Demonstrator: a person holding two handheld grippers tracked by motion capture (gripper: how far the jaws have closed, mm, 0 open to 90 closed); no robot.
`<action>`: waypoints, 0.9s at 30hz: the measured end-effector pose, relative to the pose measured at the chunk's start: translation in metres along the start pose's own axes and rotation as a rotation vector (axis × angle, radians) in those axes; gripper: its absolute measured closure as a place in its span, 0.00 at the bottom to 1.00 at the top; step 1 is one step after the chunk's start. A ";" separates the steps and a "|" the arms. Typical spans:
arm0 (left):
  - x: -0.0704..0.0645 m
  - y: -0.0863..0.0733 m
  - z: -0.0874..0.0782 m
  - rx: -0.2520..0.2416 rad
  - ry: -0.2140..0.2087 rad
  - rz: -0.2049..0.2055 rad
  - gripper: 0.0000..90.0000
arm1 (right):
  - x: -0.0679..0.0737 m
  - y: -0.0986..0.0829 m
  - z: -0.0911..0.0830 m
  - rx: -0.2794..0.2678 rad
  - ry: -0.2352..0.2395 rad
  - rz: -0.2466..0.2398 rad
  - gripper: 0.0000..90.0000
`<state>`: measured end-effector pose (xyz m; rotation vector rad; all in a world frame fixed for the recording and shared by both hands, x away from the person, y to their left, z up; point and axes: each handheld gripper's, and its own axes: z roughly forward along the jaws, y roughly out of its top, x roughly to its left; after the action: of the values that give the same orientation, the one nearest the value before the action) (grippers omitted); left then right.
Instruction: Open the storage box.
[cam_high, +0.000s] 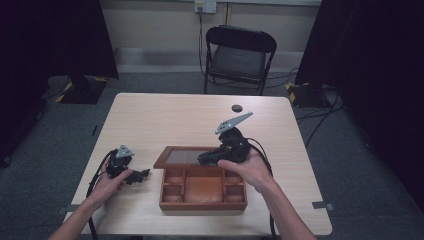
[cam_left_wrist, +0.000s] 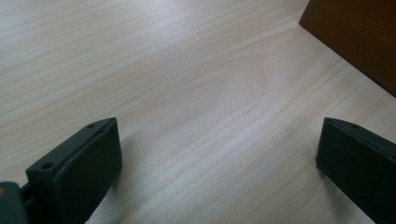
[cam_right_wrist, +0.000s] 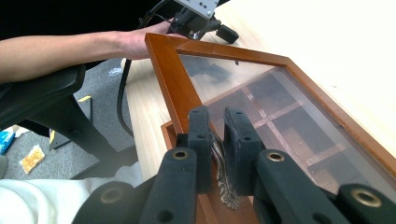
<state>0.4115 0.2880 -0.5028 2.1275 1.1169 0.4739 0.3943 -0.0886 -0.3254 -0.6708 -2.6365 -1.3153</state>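
Wooden box (cam_high: 203, 188), one, sits near the desk's (cam_high: 150, 120) front edge, its glass lid (cam_right_wrist: 280, 116) raised. Right tongs (cam_right_wrist: 217, 140) pinch the lid's metal clasp (cam_right_wrist: 223, 175); left tongs (cam_left_wrist: 219, 154), gaping and empty, rest beside it.

Looks like a lab or recording studio, not a home. Black curtains (cam_high: 60, 40) hang on both sides, grey carpet floor (cam_high: 350, 165) w/ cables (cam_high: 320, 120) trailing across it. Stand base (cam_high: 82, 90) taped down w/ yellow-black hazard tape. Wall socket (cam_high: 205, 6) at back, one folding chair (cam_high: 240, 57) behind a plain light-wood table (cam_high: 150, 120). Tape marks at table corners, prob. position markers.
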 end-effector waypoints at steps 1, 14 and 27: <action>0.000 0.000 0.000 0.000 -0.002 0.000 0.00 | 0.000 0.000 0.000 0.000 -0.002 -0.002 0.91; 0.000 0.000 0.000 0.000 -0.002 0.001 0.00 | -0.003 0.005 -0.002 -0.006 0.001 0.008 0.91; 0.000 0.000 0.000 -0.001 0.000 -0.001 0.00 | -0.004 0.008 -0.002 0.002 0.001 0.007 0.91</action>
<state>0.4115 0.2879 -0.5030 2.1256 1.1174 0.4743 0.4011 -0.0877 -0.3196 -0.6786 -2.6315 -1.3109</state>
